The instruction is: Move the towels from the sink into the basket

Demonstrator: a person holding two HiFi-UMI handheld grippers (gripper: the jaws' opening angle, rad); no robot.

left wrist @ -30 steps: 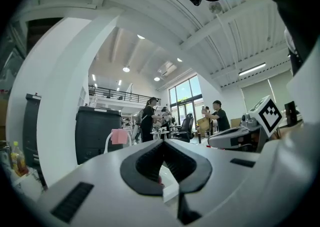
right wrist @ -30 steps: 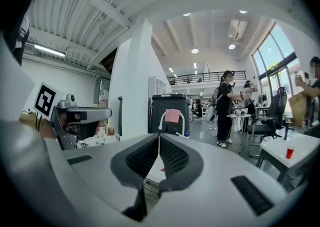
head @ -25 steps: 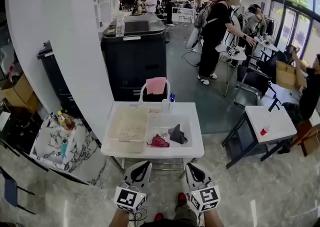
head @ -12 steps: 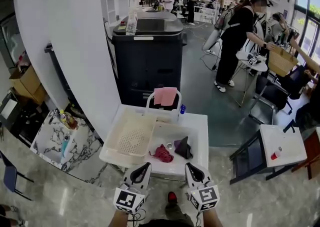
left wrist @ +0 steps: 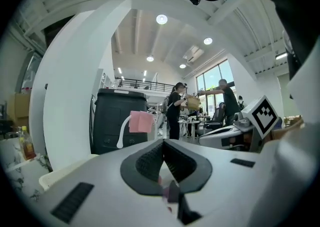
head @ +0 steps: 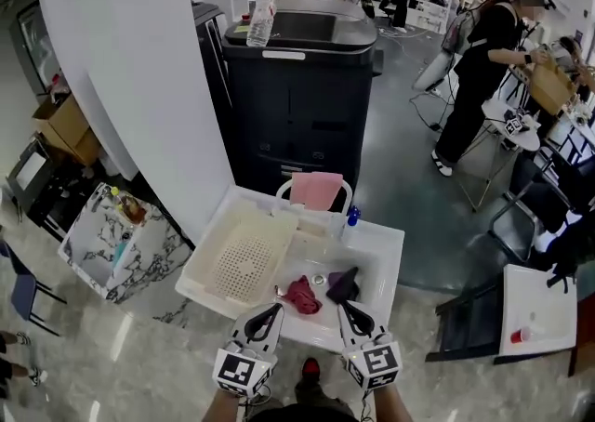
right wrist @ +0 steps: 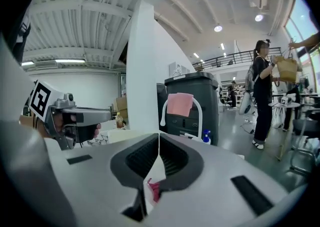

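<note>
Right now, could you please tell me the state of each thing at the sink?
Cream perforated plastic basket: empty.
Crumpled red towel: lying in white sink basin.
Dark purple towel: in basin, beside red towel.
Pink cloth: draped over white faucet.
Left gripper: shut, empty.
Right gripper: shut, empty.

Right gripper (right wrist: pixel 159 138) dead centre, jaws pressed together with nothing between them — only a sliver of red cloth (right wrist: pixel 153 190) peeks through the slot below. Ahead, a pink cloth (right wrist: pixel 179 104) hangs over the white arched faucet (right wrist: pixel 201 116). A blue-capped bottle (right wrist: pixel 206 135) stands just beside it, with the black copier (right wrist: pixel 195 88) behind. Off to the left is the left gripper (right wrist: pixel 102 115) with its marker cube (right wrist: pixel 41 98) — and far right, a person (right wrist: pixel 262 96) stands holding a tan bag (right wrist: pixel 288 69).
</note>
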